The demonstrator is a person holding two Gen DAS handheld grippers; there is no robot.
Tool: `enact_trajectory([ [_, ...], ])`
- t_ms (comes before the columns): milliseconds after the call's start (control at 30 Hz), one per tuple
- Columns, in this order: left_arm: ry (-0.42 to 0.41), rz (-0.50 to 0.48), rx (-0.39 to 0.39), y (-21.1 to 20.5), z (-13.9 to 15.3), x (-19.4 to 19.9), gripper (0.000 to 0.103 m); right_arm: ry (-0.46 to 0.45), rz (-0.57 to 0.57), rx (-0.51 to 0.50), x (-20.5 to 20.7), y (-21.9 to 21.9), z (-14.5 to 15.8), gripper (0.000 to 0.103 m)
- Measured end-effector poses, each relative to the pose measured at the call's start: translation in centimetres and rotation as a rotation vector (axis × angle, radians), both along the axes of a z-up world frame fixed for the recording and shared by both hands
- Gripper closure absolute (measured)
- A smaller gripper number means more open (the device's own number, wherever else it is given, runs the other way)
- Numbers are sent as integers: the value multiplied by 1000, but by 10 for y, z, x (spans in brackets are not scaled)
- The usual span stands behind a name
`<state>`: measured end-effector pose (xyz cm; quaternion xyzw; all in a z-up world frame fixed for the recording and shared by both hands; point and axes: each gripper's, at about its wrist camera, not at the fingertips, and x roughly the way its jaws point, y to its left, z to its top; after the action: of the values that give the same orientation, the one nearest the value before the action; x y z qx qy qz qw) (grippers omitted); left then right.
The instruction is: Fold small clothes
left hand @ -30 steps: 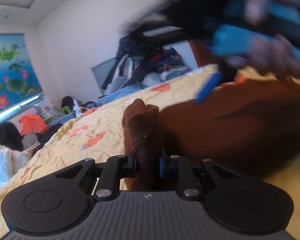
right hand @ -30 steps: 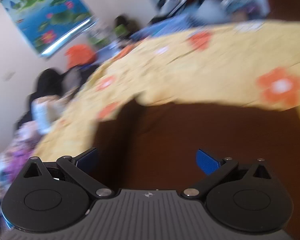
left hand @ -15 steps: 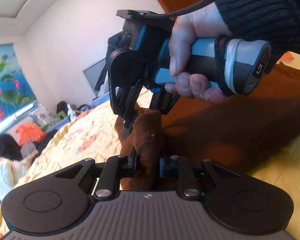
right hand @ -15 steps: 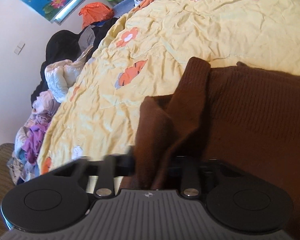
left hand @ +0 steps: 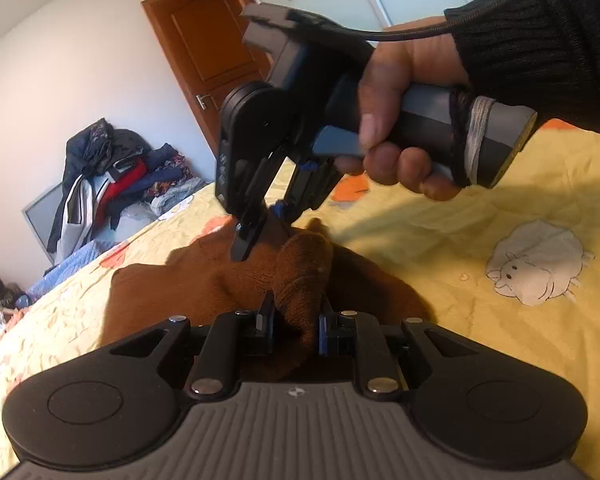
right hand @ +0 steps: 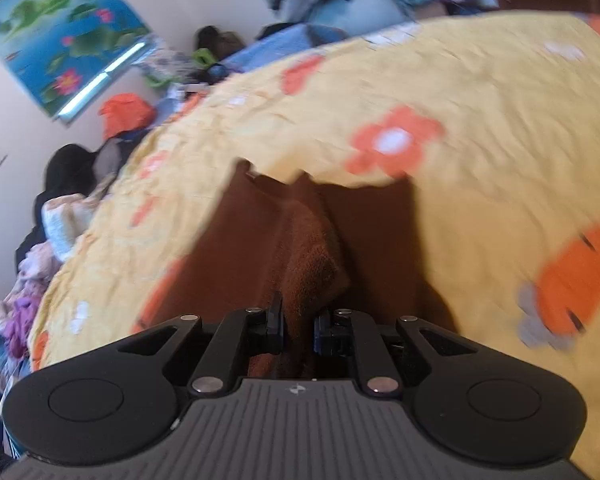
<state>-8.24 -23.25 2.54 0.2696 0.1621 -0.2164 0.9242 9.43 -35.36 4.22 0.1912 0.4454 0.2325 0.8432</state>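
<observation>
A brown knitted garment (left hand: 188,280) lies bunched on the yellow flowered bedsheet (left hand: 480,240). My left gripper (left hand: 296,320) is shut on a raised fold of it at the near edge. Just beyond, a hand (left hand: 400,120) in a black sleeve holds my right gripper (left hand: 260,236), which points down into the same garment. In the right wrist view, which is blurred, the right gripper (right hand: 298,324) is shut on another upright fold of the brown garment (right hand: 252,248), and the rest of the cloth trails away over the bedsheet (right hand: 460,80).
A heap of clothes (left hand: 112,176) is piled by the wall past the bed's far end, beside a brown door (left hand: 208,48). More clothes (right hand: 60,208) are heaped along the bed's left side, under a lotus picture (right hand: 60,40). A white animal print (left hand: 536,264) marks the sheet.
The right gripper, open over the flat garment a second ago, has shut on a fold. Both grippers have since swung sideways with the cloth, which now lies more gathered.
</observation>
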Motion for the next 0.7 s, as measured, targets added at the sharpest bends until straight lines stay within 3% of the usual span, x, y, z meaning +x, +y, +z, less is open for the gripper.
enact_trajectory([
  [67, -6, -26, 25, 0, -3, 1, 85, 10, -33, 61, -1, -5, -7, 73],
  [133, -12, -58, 12, 4, -2, -2, 82, 16, -44, 113, -1, -6, -7, 51],
  [167, -9, -64, 8, 5, 0, -2, 81, 1, -47, 130, -1, -7, -5, 49],
  [200, -9, -62, 9, 6, 0, -3, 80, -10, -41, 129, 0, -2, -3, 50],
  [300, -4, -55, -20, 7, 2, -6, 80, -16, -18, 96, 4, 3, 3, 87],
  [467, 10, -64, -66, -4, 6, -9, 80, -84, -13, 79, 2, -5, 22, 87],
  [567, 43, -91, -84, -5, 7, -14, 77, -35, -29, -13, 8, -10, 3, 87],
  [633, 35, -102, -74, 0, 8, -25, 67, -16, -48, -17, 5, -10, -12, 86],
  [667, 24, -113, -63, 7, 8, -32, 56, -27, -66, 17, -1, -14, -12, 81],
  [700, 5, -115, -48, 16, 8, -38, 43, -31, -78, 39, -7, -15, -8, 69],
])
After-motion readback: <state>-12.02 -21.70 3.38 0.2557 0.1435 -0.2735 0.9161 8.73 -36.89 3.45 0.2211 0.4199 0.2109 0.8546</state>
